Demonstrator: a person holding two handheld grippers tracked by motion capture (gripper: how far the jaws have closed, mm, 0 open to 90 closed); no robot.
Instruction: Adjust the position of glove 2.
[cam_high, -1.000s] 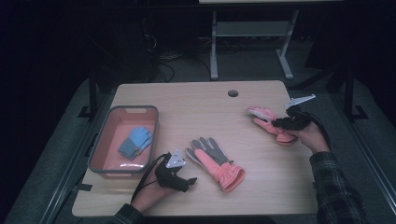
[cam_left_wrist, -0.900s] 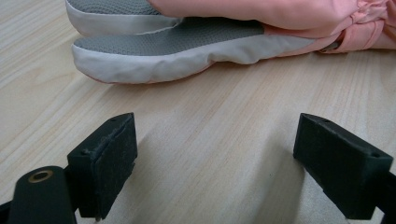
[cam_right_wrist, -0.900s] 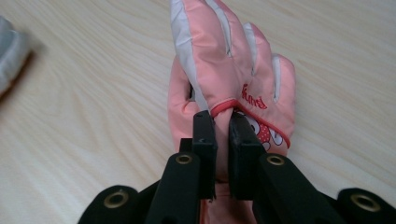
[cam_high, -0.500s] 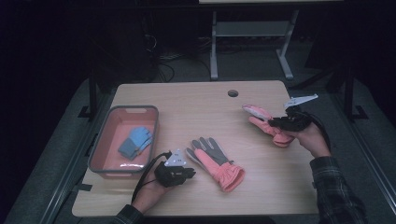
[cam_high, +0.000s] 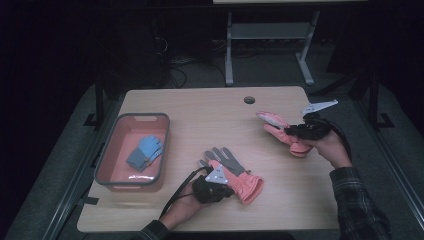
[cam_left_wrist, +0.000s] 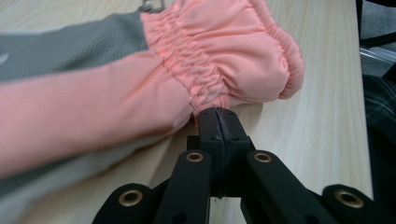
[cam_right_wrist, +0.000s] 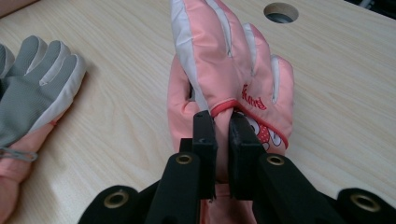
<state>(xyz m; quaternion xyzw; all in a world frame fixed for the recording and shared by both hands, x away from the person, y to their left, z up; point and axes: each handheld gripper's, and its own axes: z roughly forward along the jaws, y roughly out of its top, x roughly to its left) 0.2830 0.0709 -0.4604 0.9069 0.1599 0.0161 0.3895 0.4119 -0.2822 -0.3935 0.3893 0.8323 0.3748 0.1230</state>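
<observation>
On a wooden table (cam_high: 200, 107), the right gripper (cam_right_wrist: 222, 123) pinches a pink glove (cam_right_wrist: 233, 60) near the right edge. The left gripper (cam_left_wrist: 218, 122), jaws pressed together, touches a grey-and-pink glove (cam_left_wrist: 140, 79) near the front edge; any pinched fabric is hidden.

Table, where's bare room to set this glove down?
Bare table runs behind the tray, up to the hole; the front right corner is also free. Crowded mid-front: grey-palmed glove and left gripper.
</observation>
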